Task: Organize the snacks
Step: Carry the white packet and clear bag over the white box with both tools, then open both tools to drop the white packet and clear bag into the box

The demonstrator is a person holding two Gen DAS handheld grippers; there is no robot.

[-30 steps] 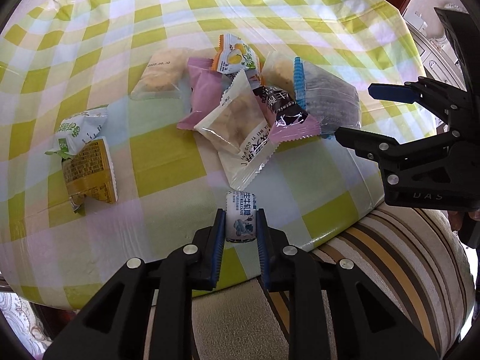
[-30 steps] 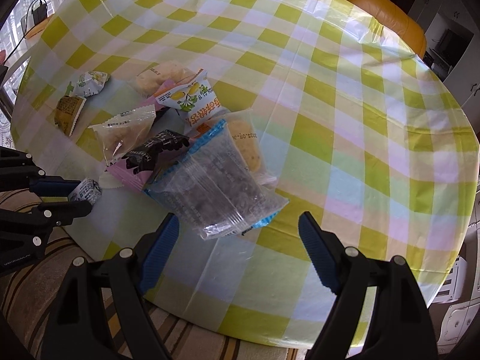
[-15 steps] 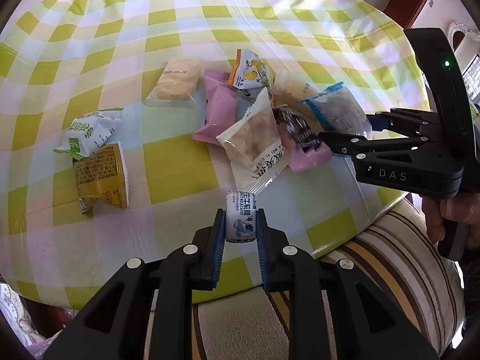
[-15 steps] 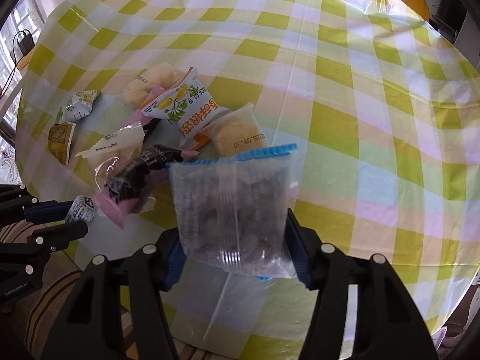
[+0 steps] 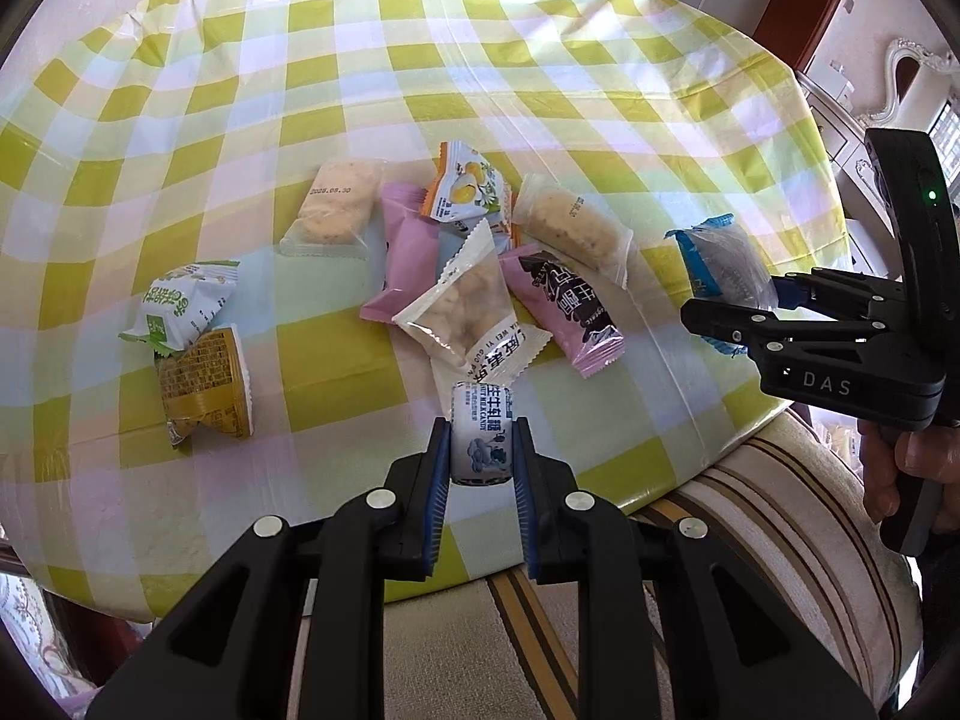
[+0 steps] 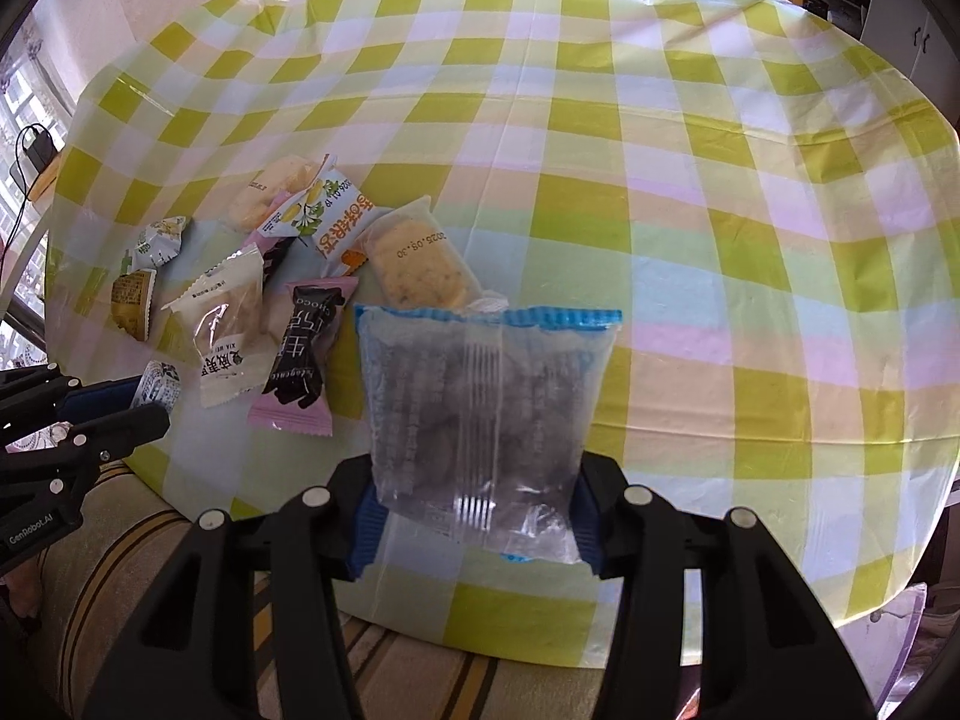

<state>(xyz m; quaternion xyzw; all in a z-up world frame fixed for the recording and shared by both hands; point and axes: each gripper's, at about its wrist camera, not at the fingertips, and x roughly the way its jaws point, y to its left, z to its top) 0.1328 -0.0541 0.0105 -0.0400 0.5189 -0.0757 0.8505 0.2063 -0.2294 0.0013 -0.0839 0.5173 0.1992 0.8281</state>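
Note:
My left gripper (image 5: 482, 450) is shut on a small white and blue milk candy (image 5: 483, 414), held just above the near edge of the checked tablecloth (image 5: 312, 324). My right gripper (image 6: 474, 516) has its jaws closing on a clear bag with blue edges (image 6: 480, 396) full of dark snacks; both pads press its lower sides and it hangs lifted off the cloth. In the left wrist view that bag (image 5: 720, 264) and the right gripper (image 5: 738, 312) are at the right. A pile of snack packets (image 5: 474, 276) lies mid-table between them.
A green packet (image 5: 186, 300) and a yellow packet (image 5: 204, 384) lie apart at the left of the pile. A striped cushion (image 5: 780, 540) sits below the table's near edge. A person's hand (image 5: 918, 468) holds the right gripper's handle.
The right gripper closed around the clear blue-edged bag, lifted it off the pile and carried it right, rolling level. The left gripper kept its hold on the candy and stayed put.

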